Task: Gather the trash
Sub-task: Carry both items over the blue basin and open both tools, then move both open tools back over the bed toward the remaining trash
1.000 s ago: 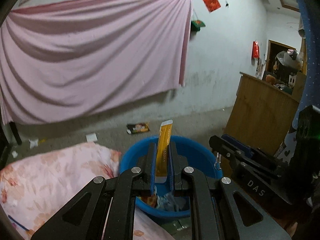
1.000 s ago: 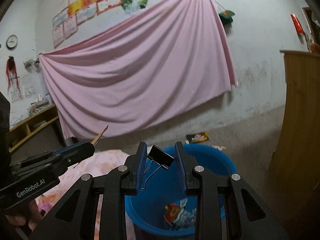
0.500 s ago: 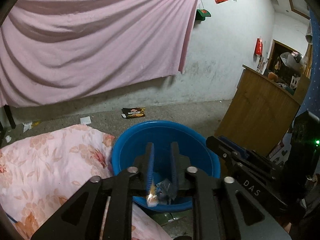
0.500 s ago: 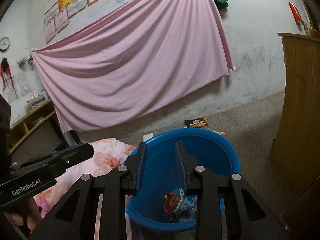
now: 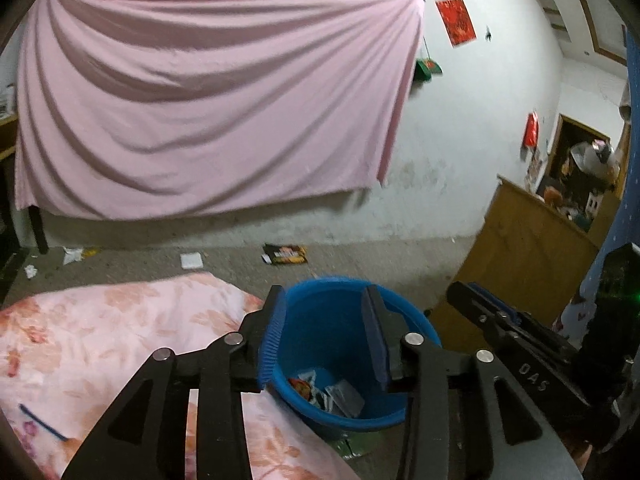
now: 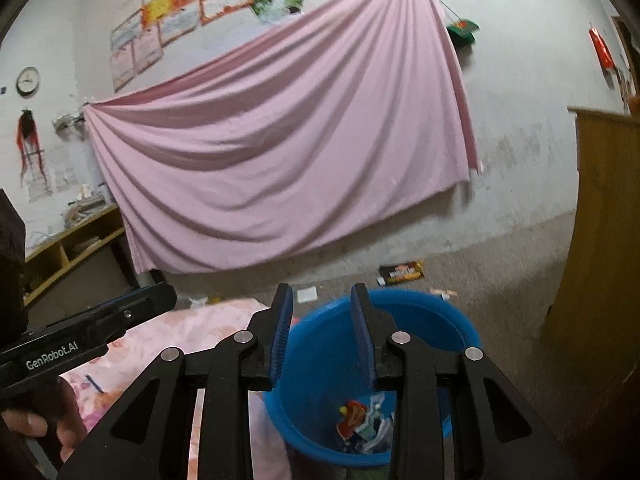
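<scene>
A blue plastic bucket (image 5: 328,280) stands on the floor beside a bed, with several wrappers (image 5: 332,396) lying at its bottom. My left gripper (image 5: 325,300) hovers over the bucket's near rim; its jaws are opening and nothing is between them. The right wrist view shows the same bucket (image 6: 440,304) and wrappers (image 6: 360,420) below my right gripper (image 6: 321,294). The right jaws are also opening, with nothing between them. One of the right gripper's fingers (image 5: 480,312) shows just right of the bucket. A hand (image 6: 24,424) carries the left gripper's body at the lower left.
A pink floral blanket (image 5: 120,328) covers the bed left of the bucket. On the concrete floor behind lie a dark snack wrapper (image 5: 286,255) and a white paper scrap (image 5: 191,260). A wooden cabinet (image 5: 520,248) stands at the right. A pink sheet (image 5: 200,100) hangs on the wall.
The yellow sachet has left my left gripper and the black binder clip has left my right gripper. Both pairs of jaws now stand wider, and both grippers have risen over the bucket.
</scene>
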Demonstrator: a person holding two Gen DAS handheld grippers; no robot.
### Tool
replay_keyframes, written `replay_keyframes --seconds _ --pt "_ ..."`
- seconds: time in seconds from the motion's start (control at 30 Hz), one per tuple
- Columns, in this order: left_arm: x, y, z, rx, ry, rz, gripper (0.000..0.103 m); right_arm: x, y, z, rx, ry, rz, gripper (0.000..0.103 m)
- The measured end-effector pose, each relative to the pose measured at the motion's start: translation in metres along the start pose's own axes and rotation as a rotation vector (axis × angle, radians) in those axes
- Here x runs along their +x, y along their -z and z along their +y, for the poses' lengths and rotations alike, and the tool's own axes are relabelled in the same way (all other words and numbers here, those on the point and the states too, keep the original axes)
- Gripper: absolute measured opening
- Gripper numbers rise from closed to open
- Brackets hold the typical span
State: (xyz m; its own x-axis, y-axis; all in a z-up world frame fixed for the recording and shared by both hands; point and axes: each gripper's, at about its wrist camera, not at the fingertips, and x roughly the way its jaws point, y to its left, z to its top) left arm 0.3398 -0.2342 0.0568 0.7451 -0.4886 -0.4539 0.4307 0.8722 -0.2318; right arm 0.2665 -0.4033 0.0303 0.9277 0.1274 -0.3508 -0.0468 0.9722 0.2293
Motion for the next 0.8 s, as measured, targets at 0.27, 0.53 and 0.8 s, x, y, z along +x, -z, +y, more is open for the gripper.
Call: replay_keyframes --seconds 0.27,0.53,0.8 --pt "-0.074 -0.014 0.035 -0.035 -0.108 -0.106 0.07 -0.022 -0.02 0.048 -0.03 -0.066 -0.076 0.044" --pt "-0.151 -0.009 0.075 -0.064 -0.26 -0.212 0.1 -0.036 -0.024 0.101 -0.053 -0.124 -0.133 0.083" --pt "-0.208 0.01 0.109 -0.045 -0.382 -0.288 0.101 -0.047 -0.01 0.152 -0.066 -0.18 -0.19 0.103"
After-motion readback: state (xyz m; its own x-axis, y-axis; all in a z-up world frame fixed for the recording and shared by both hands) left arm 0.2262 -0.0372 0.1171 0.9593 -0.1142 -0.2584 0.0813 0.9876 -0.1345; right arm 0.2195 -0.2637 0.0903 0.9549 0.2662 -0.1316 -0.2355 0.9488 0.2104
